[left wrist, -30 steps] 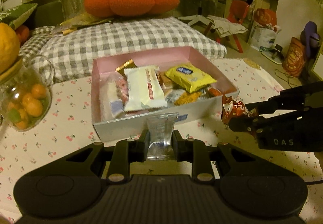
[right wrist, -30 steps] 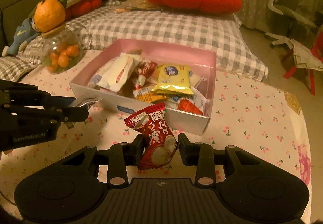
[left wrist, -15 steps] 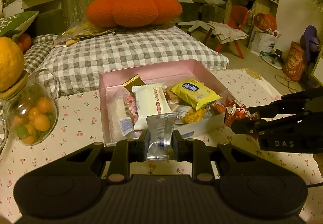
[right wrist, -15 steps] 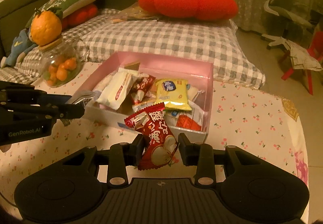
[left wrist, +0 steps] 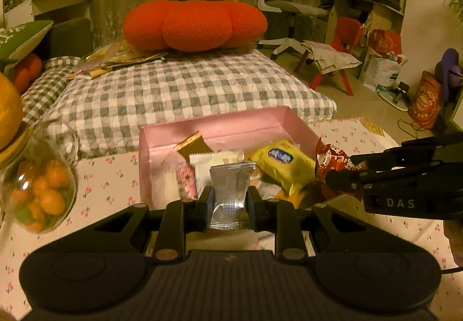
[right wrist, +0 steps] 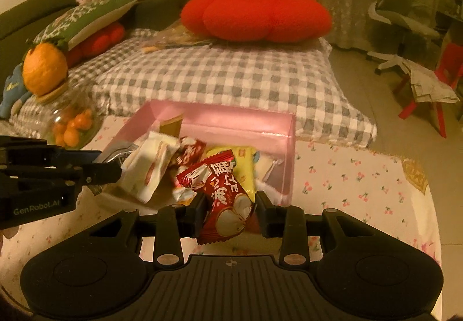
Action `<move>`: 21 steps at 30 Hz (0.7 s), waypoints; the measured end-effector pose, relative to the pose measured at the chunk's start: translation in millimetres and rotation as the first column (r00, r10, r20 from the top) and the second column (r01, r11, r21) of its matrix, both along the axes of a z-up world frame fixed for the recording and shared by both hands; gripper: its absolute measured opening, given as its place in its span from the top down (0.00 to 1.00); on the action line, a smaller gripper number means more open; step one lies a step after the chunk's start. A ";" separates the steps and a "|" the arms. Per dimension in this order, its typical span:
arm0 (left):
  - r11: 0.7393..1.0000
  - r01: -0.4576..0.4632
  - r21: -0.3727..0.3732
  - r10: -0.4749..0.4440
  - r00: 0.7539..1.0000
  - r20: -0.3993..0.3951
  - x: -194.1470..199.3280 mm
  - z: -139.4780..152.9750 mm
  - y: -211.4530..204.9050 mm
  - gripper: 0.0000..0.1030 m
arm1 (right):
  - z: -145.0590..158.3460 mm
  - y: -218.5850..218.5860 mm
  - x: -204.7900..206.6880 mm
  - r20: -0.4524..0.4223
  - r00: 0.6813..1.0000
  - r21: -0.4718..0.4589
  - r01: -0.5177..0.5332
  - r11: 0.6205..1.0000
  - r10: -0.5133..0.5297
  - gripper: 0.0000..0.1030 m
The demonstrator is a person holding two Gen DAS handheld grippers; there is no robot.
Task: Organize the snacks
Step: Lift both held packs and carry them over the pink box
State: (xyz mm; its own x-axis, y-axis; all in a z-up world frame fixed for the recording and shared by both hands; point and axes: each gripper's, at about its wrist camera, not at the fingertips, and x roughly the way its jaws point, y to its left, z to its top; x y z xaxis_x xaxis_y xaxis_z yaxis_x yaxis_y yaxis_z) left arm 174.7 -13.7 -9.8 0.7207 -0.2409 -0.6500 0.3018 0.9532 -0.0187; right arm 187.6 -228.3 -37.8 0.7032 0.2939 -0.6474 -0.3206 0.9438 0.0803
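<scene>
Two packets gripped, pink box (left wrist: pixel 298 125) below, perhaps

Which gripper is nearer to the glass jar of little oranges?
Left. The left gripper, holding a silver packet, is beside the glass jar; the right gripper, holding a red packet, is farther across the pink box.

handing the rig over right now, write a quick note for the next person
Left claw: shut on a silver packet, held over the near edge of the pink box.
Right claw: shut on a red packet, also at the box's near edge.
Done: the box already holds several snacks, including a yellow packet and a white packet.
Left: drop both packets into the box.
</scene>
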 end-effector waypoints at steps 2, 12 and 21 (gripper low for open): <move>1.000 0.001 0.001 -0.001 1.000 0.007 6.9 1.5 -3.2 0.79 | 1.0 -3.4 6.6 0.002 1.000 0.007 0.016 1.000 -0.016 0.67; 1.000 0.007 -0.006 -0.007 1.000 -0.004 49.1 -4.8 -24.2 0.79 | -2.6 -12.2 31.5 -0.004 0.999 0.018 0.048 0.999 -0.048 0.67; 0.999 0.021 0.036 -0.020 1.000 -0.016 75.0 -20.7 -42.8 0.79 | -12.0 -16.4 50.2 -0.010 0.999 0.018 0.052 0.999 -0.051 0.67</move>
